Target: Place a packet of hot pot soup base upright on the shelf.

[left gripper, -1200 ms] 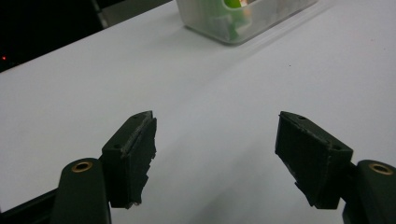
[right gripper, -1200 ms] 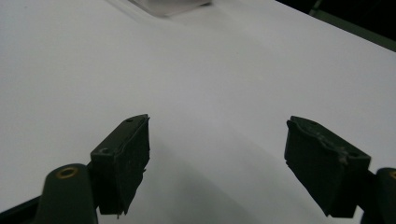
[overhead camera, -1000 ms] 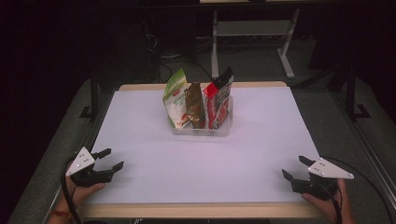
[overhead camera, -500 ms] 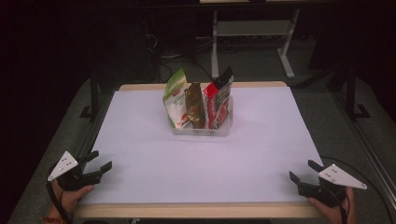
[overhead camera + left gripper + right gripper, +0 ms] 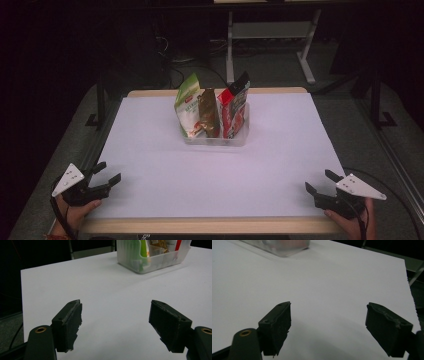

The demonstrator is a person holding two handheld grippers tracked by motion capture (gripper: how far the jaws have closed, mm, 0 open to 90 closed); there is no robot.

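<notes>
While the clear plastic bin [image 5: 216, 138] of upright snack packets sits far back on the white table [image 5: 220, 175], the left gripper [image 5: 111, 173] and right gripper [image 5: 318, 182] rest released, jaws spread, at the near corners.

Broad bare white worktop [image 5: 165, 175] across the lower and middle frame of the high view, open to passage from either bottom corner. Sole obstacle at upper centre: clear plastic rectangular bin [image 5: 216, 137] holding upright green-and-white, brown, and red snack packets [image 5: 212, 107] rising above its rim. Open lanes left and right of it. Bare surface between jaws of left claw [image 5: 115, 322] and right claw [image 5: 328, 327], both spread wide.
</notes>
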